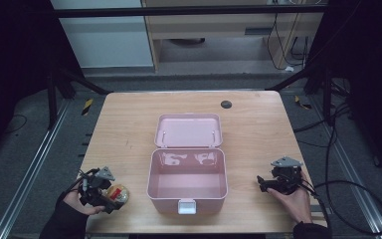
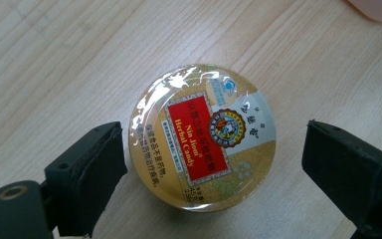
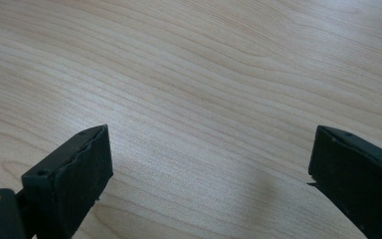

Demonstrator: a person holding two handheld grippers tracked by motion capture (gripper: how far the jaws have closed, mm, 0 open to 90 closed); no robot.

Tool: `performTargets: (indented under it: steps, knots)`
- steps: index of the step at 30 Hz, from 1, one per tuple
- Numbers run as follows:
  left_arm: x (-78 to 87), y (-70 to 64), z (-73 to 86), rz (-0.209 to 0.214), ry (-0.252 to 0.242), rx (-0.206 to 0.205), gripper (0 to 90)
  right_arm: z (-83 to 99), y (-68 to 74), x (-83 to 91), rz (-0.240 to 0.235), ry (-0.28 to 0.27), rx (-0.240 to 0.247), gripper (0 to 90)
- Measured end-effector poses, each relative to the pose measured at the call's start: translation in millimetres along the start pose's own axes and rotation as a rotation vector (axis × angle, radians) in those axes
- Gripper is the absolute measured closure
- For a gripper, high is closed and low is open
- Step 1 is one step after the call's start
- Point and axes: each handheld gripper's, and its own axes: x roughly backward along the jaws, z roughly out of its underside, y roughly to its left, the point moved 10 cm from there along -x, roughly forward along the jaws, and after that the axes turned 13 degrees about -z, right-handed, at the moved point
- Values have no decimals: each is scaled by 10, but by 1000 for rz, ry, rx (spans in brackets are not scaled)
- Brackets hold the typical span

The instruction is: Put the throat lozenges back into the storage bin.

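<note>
the left gripper (image 2: 214,164) is spread wide around the round candy tin (image 2: 202,137), one jaw near each side, not yet pinching. the tin lies flat on the table (image 1: 258,119), left of the open pink box (image 1: 187,180). the right gripper (image 3: 209,174), also spread, holds nothing.

Round gold candy tin (image 2: 202,137) flat beside open pink box (image 1: 187,185)

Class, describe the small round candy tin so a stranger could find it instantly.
Start at the open pink box mid-table, then look to its left near the table's front edge. There, between the open jaws of the left gripper, lies the candy tin: round, glossy, gold-rimmed, with a red label reading "Herbal Candy".
</note>
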Motion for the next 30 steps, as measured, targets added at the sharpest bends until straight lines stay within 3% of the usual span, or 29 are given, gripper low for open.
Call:
performTargets:
  steps: [7,13,18,24,30]
  knots:
    - [-17,54,8,24,-16,-90,85,-2,2,-5,-1,-1,7,39]
    - [43,43,-112,51,-43,-189,79,-5,2,0,0,-4,13,36]
    - [26,32,-90,45,-11,-235,74,-5,3,-12,-3,0,21,32]
    - [43,56,-119,40,-29,-221,72,-15,-5,-18,-2,-3,22,29]
    - [144,273,-414,-43,-174,-173,97,-23,6,-27,-10,-6,23,29]
